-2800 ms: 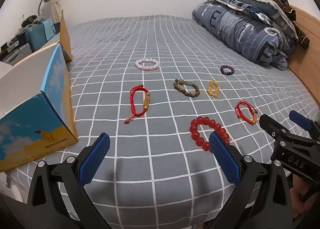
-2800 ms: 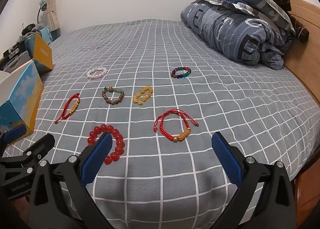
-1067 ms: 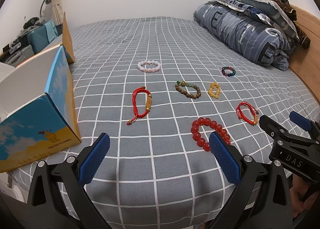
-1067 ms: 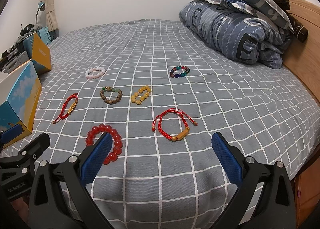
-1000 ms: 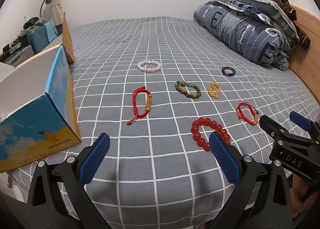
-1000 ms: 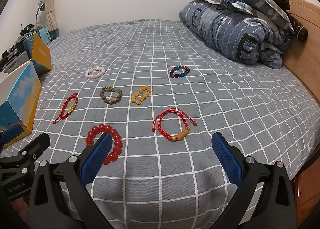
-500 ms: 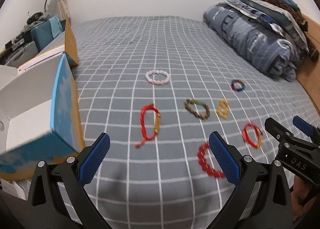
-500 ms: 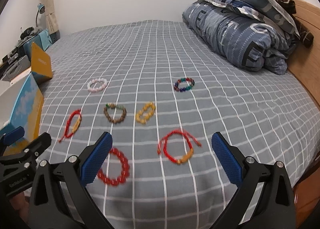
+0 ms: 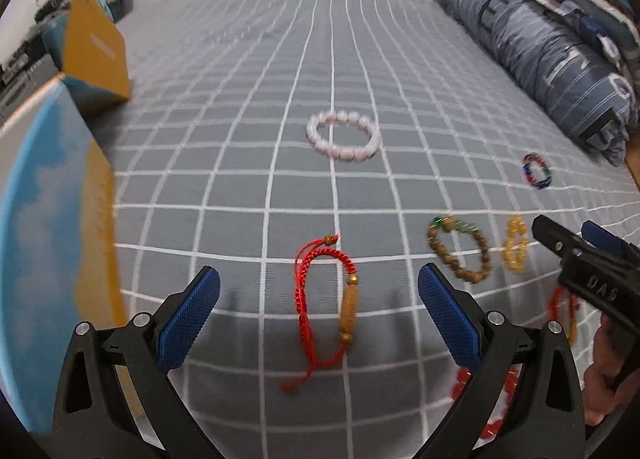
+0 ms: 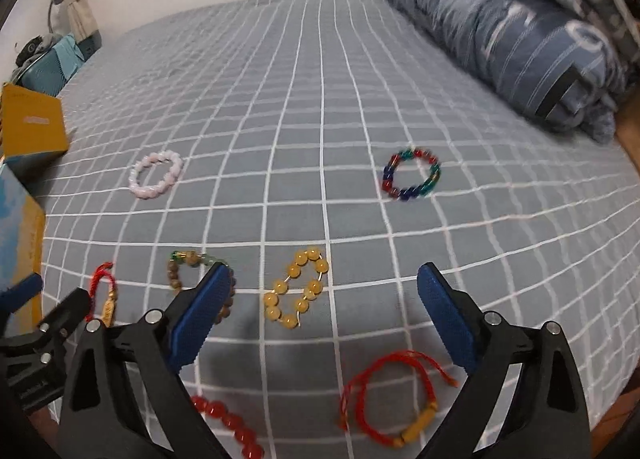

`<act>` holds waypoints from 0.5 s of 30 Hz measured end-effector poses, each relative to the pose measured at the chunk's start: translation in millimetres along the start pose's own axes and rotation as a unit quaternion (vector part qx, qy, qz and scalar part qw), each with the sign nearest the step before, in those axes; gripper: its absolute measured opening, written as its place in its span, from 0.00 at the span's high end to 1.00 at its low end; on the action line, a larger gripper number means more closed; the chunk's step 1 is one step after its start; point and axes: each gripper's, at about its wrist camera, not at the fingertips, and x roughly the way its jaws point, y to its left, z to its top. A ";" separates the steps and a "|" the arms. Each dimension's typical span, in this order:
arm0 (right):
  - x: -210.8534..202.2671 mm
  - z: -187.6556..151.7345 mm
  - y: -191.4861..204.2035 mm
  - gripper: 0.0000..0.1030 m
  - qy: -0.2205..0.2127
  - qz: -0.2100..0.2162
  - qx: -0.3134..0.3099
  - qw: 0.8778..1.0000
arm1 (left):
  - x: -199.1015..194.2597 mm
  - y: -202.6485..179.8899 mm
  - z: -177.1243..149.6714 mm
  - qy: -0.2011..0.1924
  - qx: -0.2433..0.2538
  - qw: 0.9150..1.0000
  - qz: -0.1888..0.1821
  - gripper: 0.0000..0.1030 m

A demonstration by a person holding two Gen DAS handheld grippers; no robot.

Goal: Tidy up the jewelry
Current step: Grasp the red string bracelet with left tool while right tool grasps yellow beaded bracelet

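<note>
The left gripper (image 9: pixel 318 309) hung low over the grey checked bedspread (image 9: pixel 240 187) with its blue-padded jaws spread wide and nothing between the pads. Directly between them, on the cloth, lay a red cord bracelet with a gold tube bead (image 9: pixel 326 301). Farther off sat a pink bead bracelet (image 9: pixel 344 135). To the right lay a brown wooden bead bracelet (image 9: pixel 460 249), then a yellow bead bracelet (image 9: pixel 516 245), and far right a multicoloured bead bracelet (image 9: pixel 538 171). An open blue-and-yellow cardboard box (image 9: pixel 52 219) stood at the near left edge.

The right gripper (image 10: pixel 324 313) was likewise wide apart and empty. The yellow bead bracelet (image 10: pixel 296 287) lay between its jaws, slightly towards the left one. A second red cord bracelet (image 10: pixel 390 399) lay nearer, by the right finger, and a red bead bracelet (image 10: pixel 228 425) showed partly at the near left, below the left finger. The brown wooden bracelet (image 10: pixel 188 271) was half hidden behind the left pad. A folded blue duvet (image 10: pixel 520 31) lay at the far right.
</note>
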 end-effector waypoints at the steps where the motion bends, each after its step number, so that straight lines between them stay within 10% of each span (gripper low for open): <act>1: 9.2 1.0 -0.3 0.16 0.010 0.001 -0.001 1.000 | 7.1 0.7 0.4 0.005 -0.005 1.000 -0.006 0.06; 9: 40.4 0.2 -0.9 0.31 0.054 0.013 0.012 0.998 | 31.9 -3.6 -2.8 0.027 0.009 1.000 0.003 0.10; 15: 41.8 -3.4 0.1 0.54 0.052 0.015 0.019 0.998 | 28.7 -4.0 -4.1 0.018 0.014 1.000 0.011 0.44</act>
